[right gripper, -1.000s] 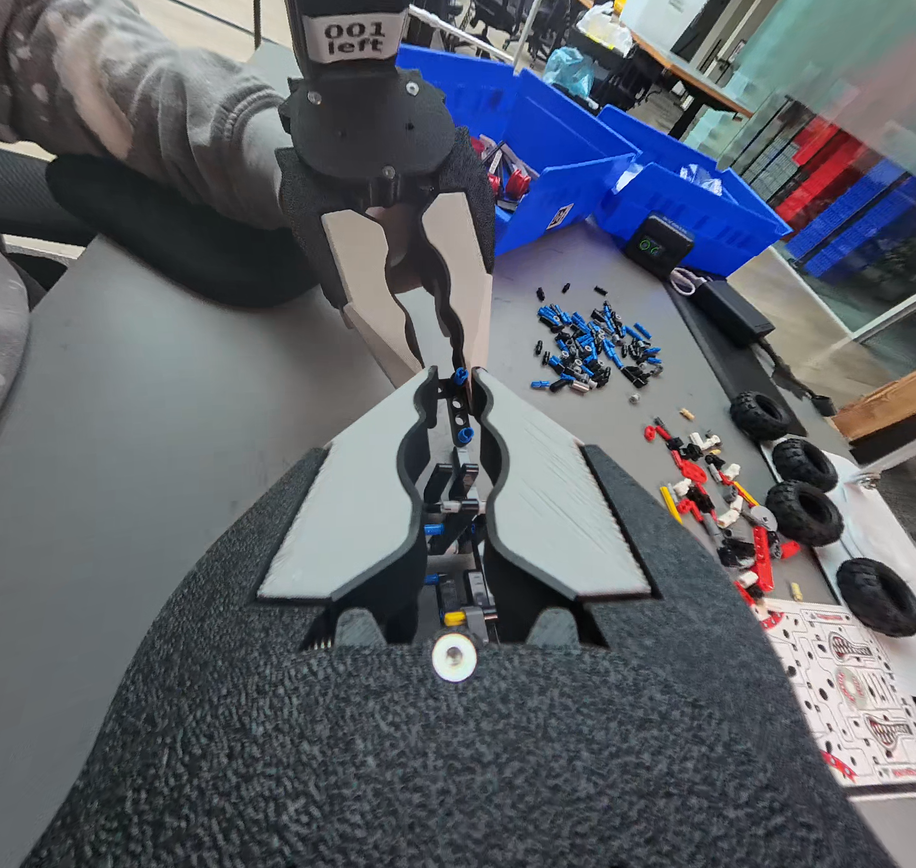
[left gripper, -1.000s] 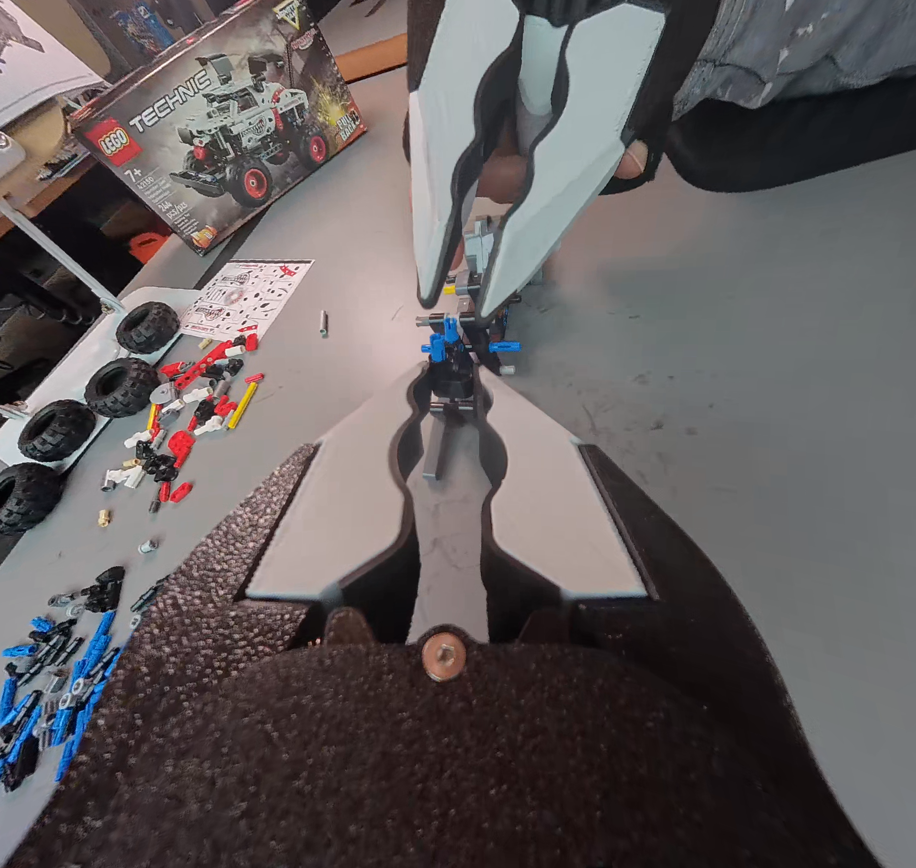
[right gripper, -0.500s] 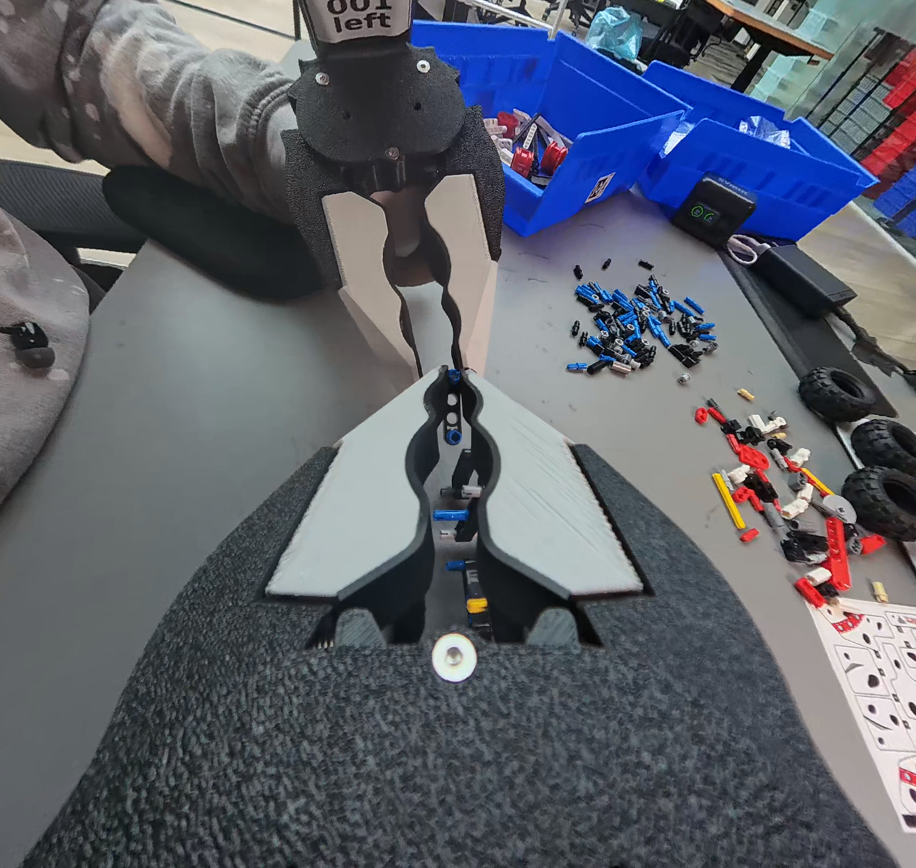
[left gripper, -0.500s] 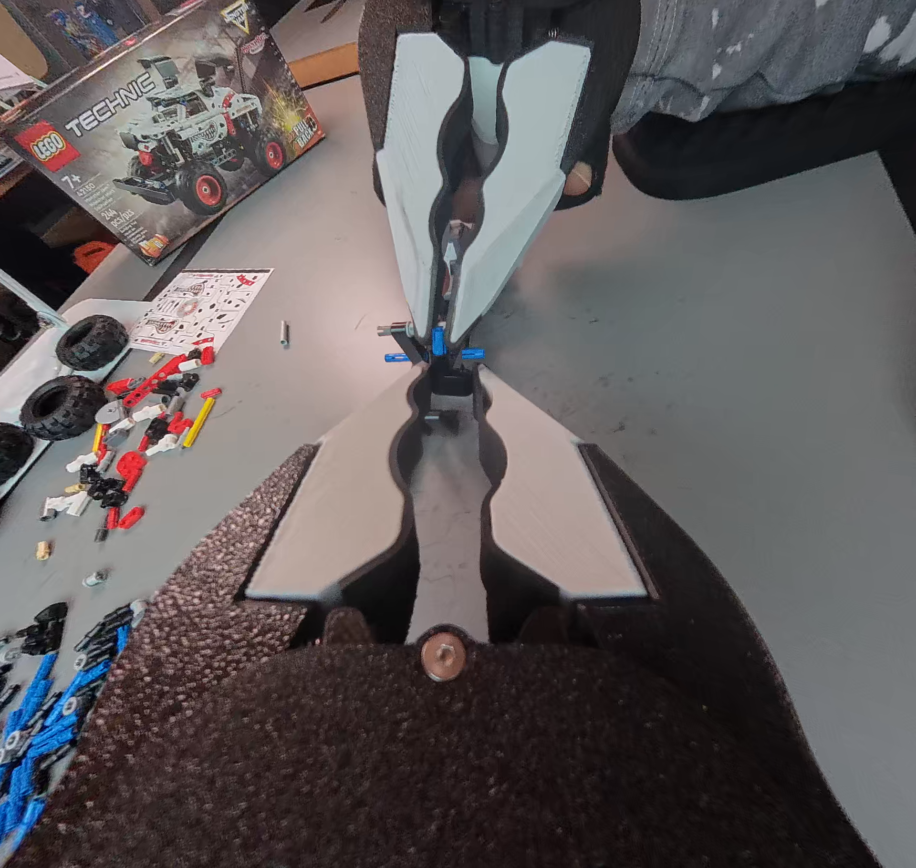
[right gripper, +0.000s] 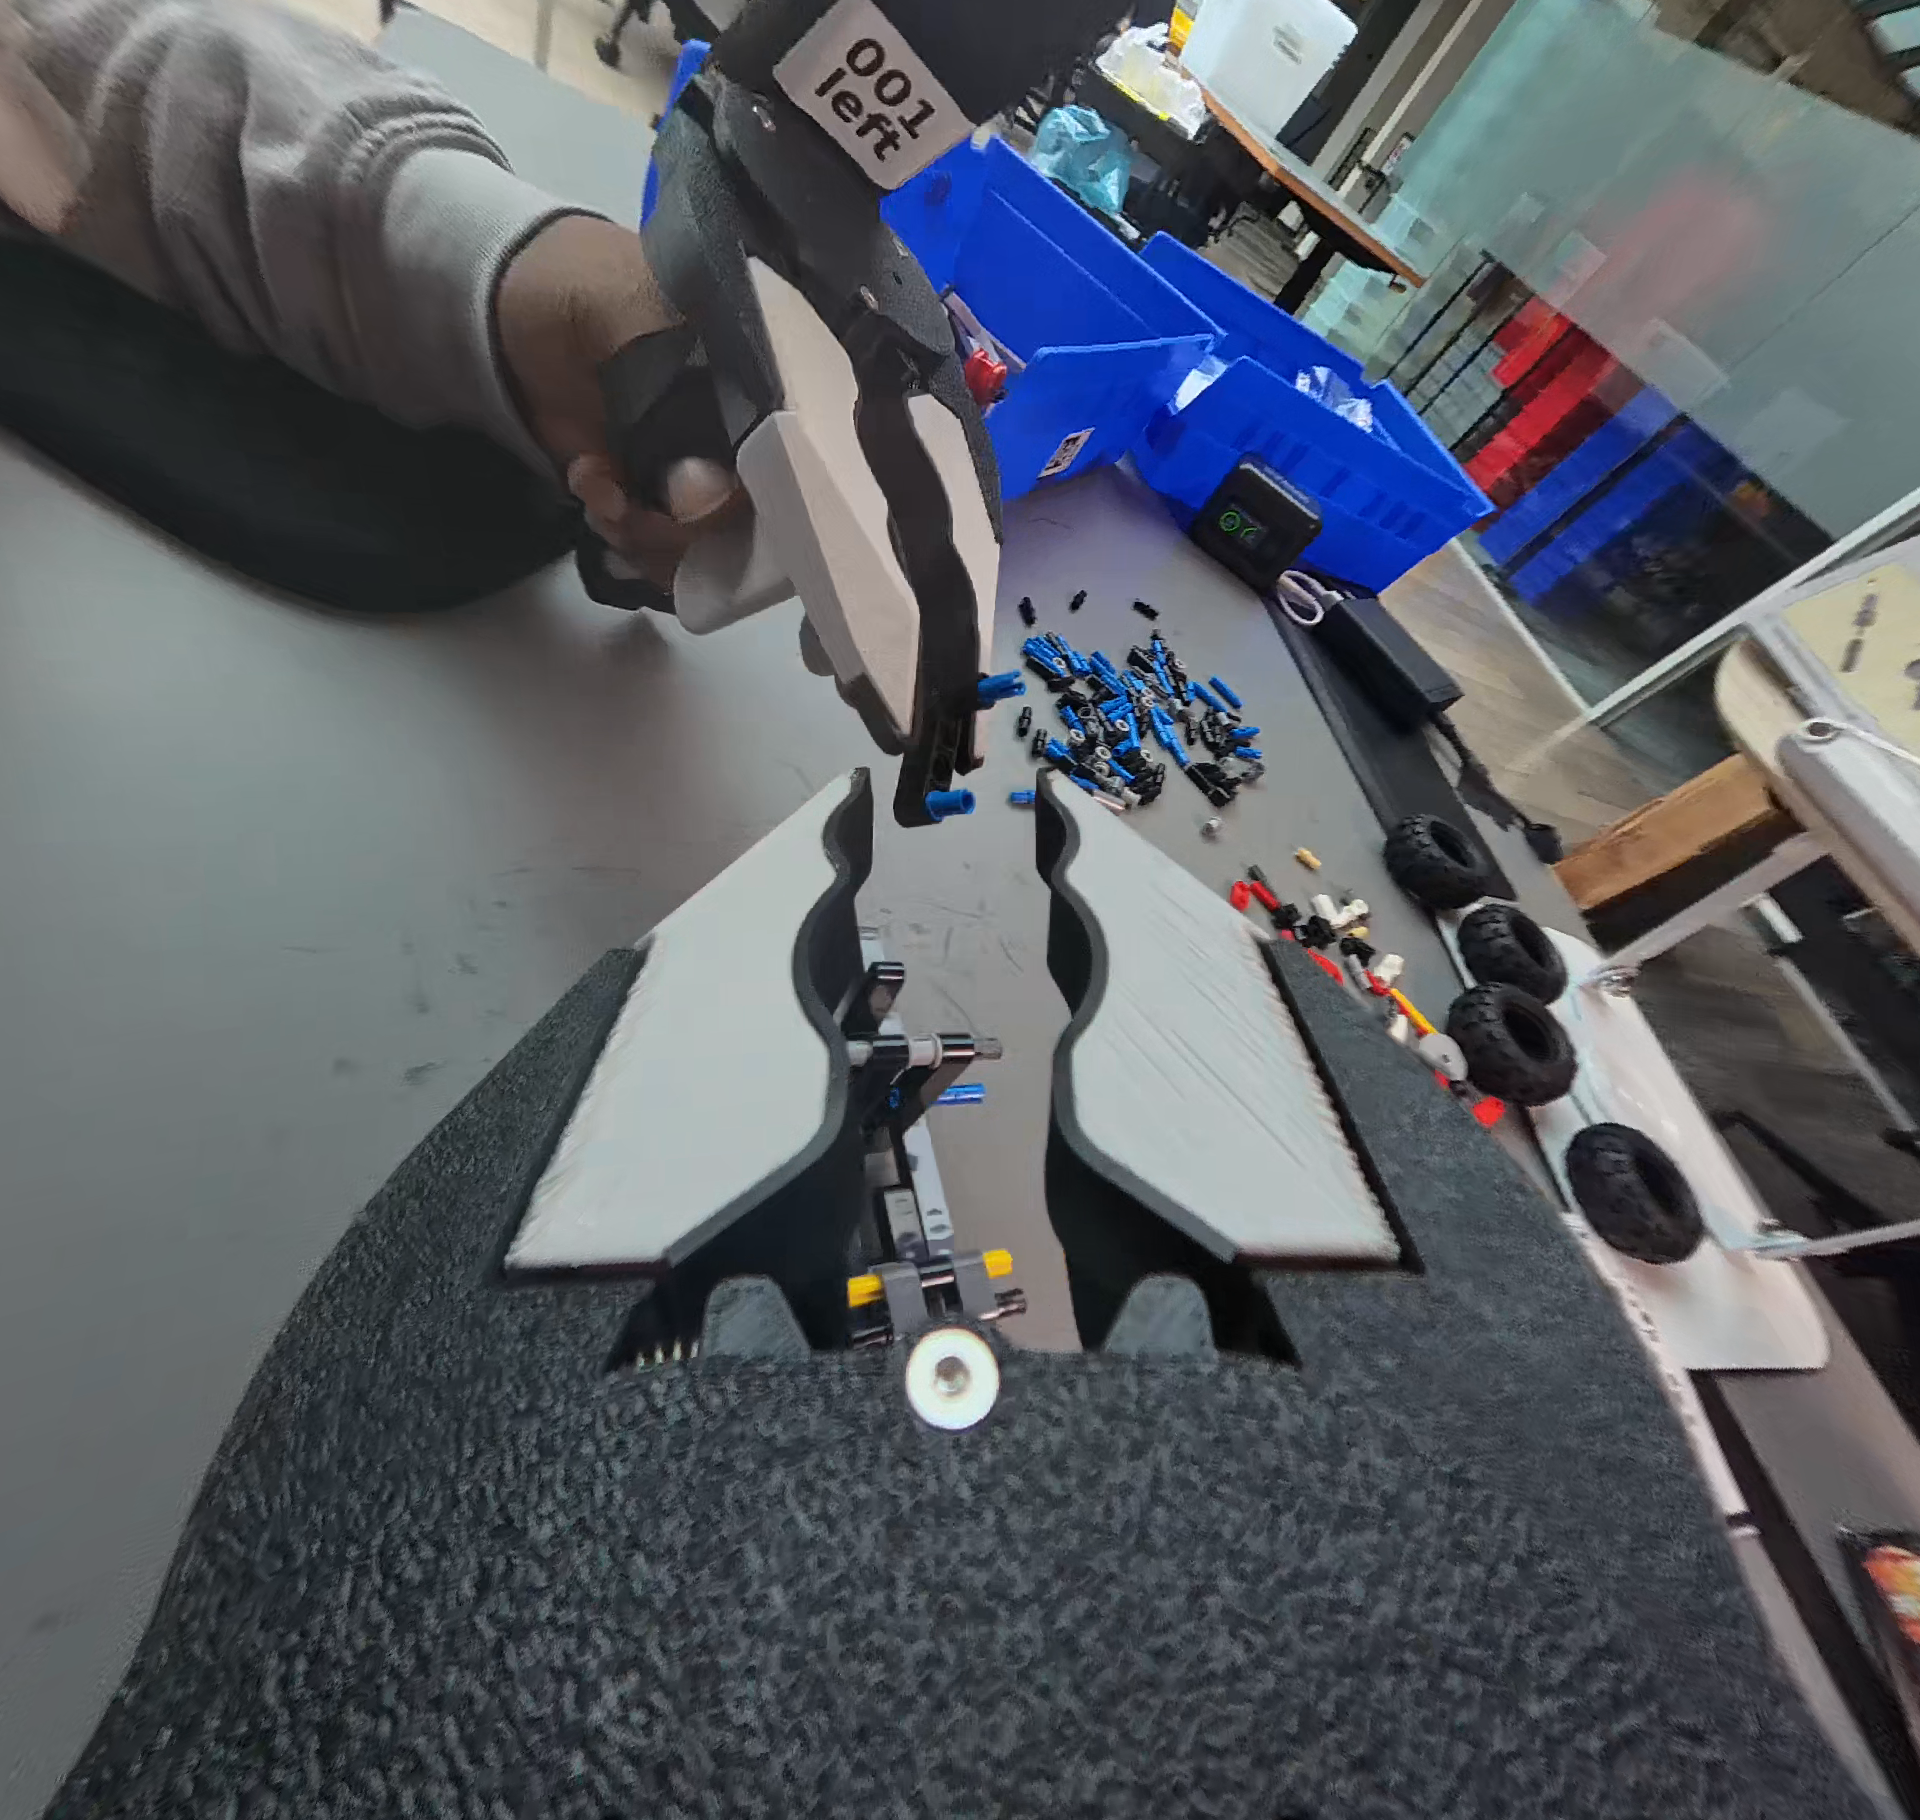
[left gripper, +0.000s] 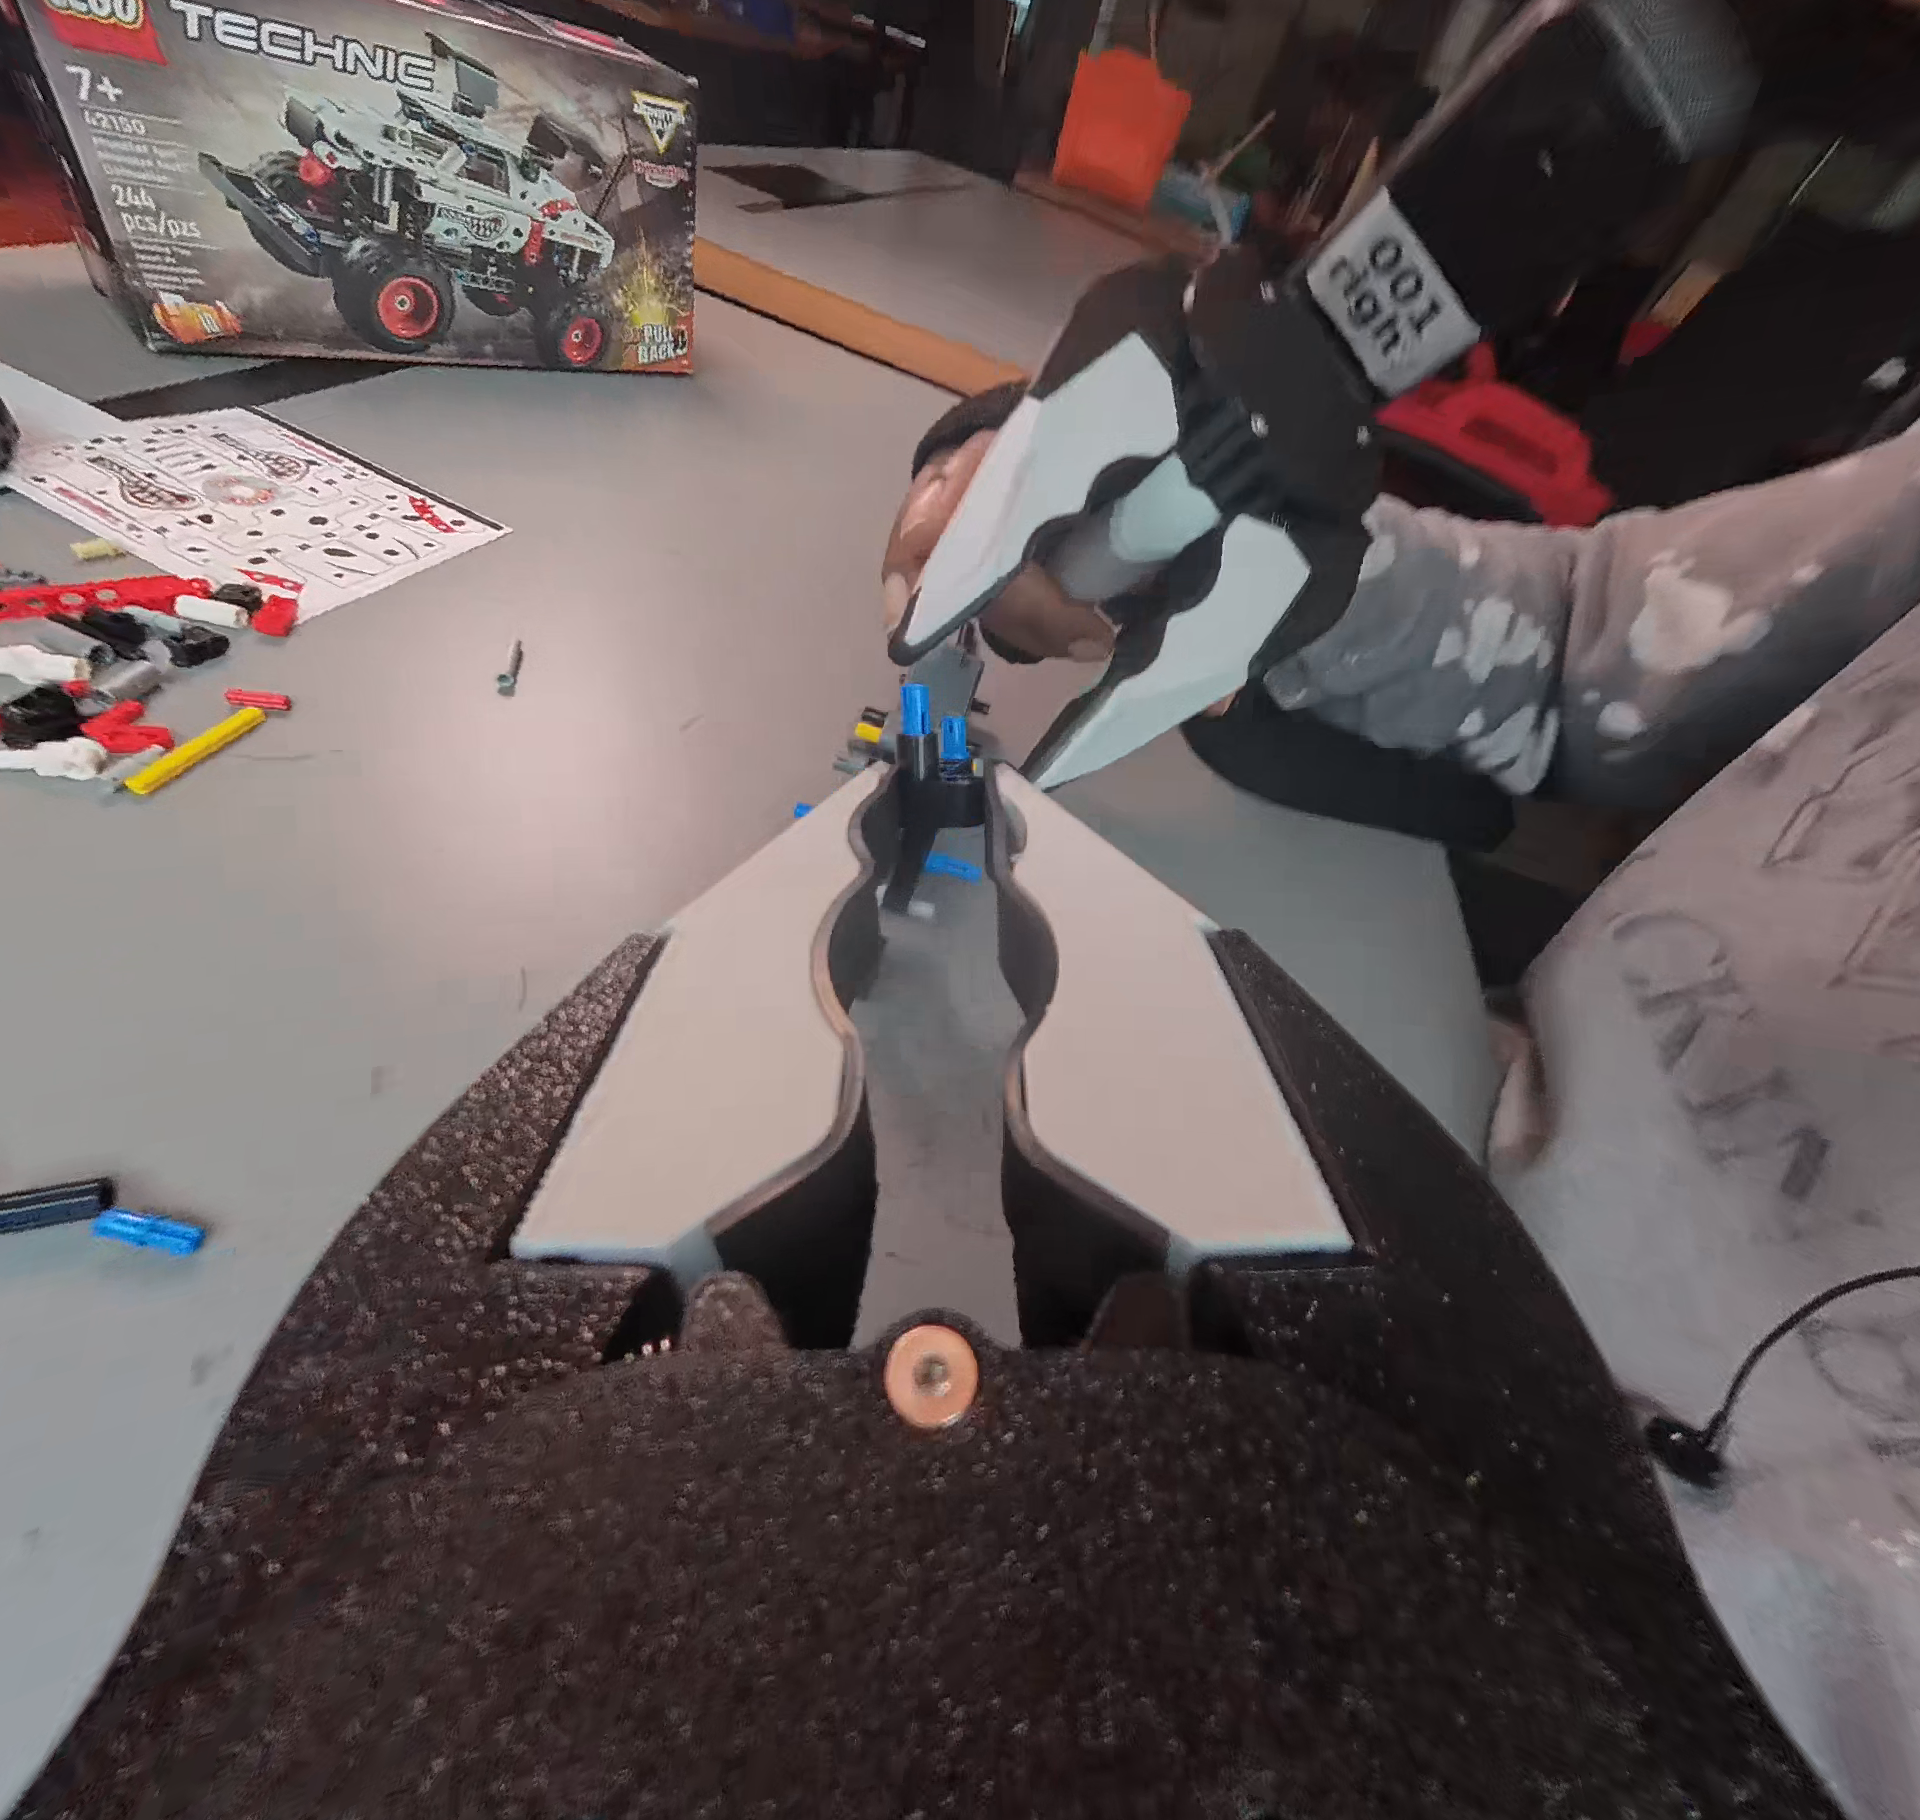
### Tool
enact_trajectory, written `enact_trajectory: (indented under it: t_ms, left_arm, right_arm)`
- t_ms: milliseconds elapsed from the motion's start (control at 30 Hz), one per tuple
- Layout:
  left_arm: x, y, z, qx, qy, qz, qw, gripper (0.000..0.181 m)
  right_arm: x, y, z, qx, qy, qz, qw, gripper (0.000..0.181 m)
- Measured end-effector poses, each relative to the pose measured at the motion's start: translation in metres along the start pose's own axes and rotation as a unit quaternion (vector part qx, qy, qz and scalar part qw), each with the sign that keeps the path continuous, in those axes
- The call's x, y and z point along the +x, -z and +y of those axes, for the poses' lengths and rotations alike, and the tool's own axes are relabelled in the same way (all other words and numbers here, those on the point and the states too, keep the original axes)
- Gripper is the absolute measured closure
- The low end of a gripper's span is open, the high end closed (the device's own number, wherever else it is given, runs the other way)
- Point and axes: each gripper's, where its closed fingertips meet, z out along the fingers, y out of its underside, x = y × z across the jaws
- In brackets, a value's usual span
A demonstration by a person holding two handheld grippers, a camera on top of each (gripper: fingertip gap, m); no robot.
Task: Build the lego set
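My left gripper [left gripper: 928,783] is shut on the black beam [left gripper: 925,768] with blue pins at one end of the part-built lego chassis. The chassis's grey and yellow parts [left gripper: 940,684] stick out beyond my tips. In the right wrist view, the left gripper [right gripper: 925,731] holds that beam [right gripper: 935,762] above the grey table. My right gripper [right gripper: 951,794] is open. The rest of the chassis [right gripper: 899,1147] lies between its fingers, against the left one. The left wrist view shows the right gripper [left gripper: 971,705] open around the chassis's far end.
The lego box [left gripper: 364,160] and a sticker sheet [left gripper: 249,503] lie at the far left, with loose red, white and black parts [left gripper: 104,669] and a yellow axle [left gripper: 192,752]. A pile of blue and black pins [right gripper: 1132,721], tyres [right gripper: 1507,1032] and blue bins [right gripper: 1195,368] lie to the right. My two grippers' fingertips are within a few centimetres of each other.
My right gripper has opened and let go of the chassis. My left gripper stays shut on the beam. Both grippers have swung and tilted to a new angle.
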Motion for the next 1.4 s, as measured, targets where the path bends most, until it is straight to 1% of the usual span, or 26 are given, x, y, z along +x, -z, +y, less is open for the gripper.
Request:
enact_trajectory:
  t_ms: [133, 200, 267, 400, 500, 600, 867, 1033, 1200, 1400]
  left_arm:
    - [0.001, 0.000, -0.009, 0.039, 0.133, 0.047, 0.989, 0.164]
    - [0.004, -0.002, -0.009, 0.048, 0.176, 0.071, 0.981, 0.164]
    - [0.003, -0.003, -0.008, 0.052, 0.210, 0.082, 0.973, 0.164]
    - [0.003, -0.004, -0.007, 0.056, 0.249, 0.103, 0.961, 0.164]
    - [0.006, -0.004, -0.007, 0.051, 0.243, 0.112, 0.962, 0.163]
    - [0.006, -0.001, -0.009, 0.049, 0.213, 0.102, 0.970, 0.161]
    - [-0.004, 0.004, -0.010, 0.050, 0.166, 0.053, 0.983, 0.165]
    - [-0.002, 0.004, -0.009, 0.040, 0.120, 0.037, 0.991, 0.165]
    - [-0.002, 0.004, -0.009, 0.041, 0.114, 0.033, 0.992, 0.164]
    - [0.001, 0.005, -0.014, 0.051, 0.106, 0.038, 0.992, 0.164]
  right_arm:
    - [0.002, -0.009, 0.000, -0.024, 0.079, 0.053, 0.995, 0.152]
    - [0.002, -0.011, 0.001, -0.030, 0.108, 0.070, 0.991, 0.164]
    - [0.002, -0.011, 0.003, -0.037, 0.110, 0.069, 0.991, 0.164]
    - [0.000, -0.010, 0.003, -0.028, 0.068, 0.046, 0.996, 0.165]
    - [-0.002, -0.007, 0.000, -0.008, 0.009, 0.016, 1.000, 0.165]
    - [0.004, -0.002, -0.003, 0.016, -0.054, -0.002, 0.998, 0.165]
    - [0.008, 0.007, -0.016, 0.077, -0.197, -0.060, 0.976, 0.165]
    - [0.012, 0.012, -0.023, 0.106, -0.263, -0.089, 0.955, 0.165]
    - [0.017, 0.016, -0.025, 0.127, -0.311, -0.107, 0.936, 0.165]
    - [0.016, 0.017, -0.026, 0.136, -0.342, -0.130, 0.921, 0.165]
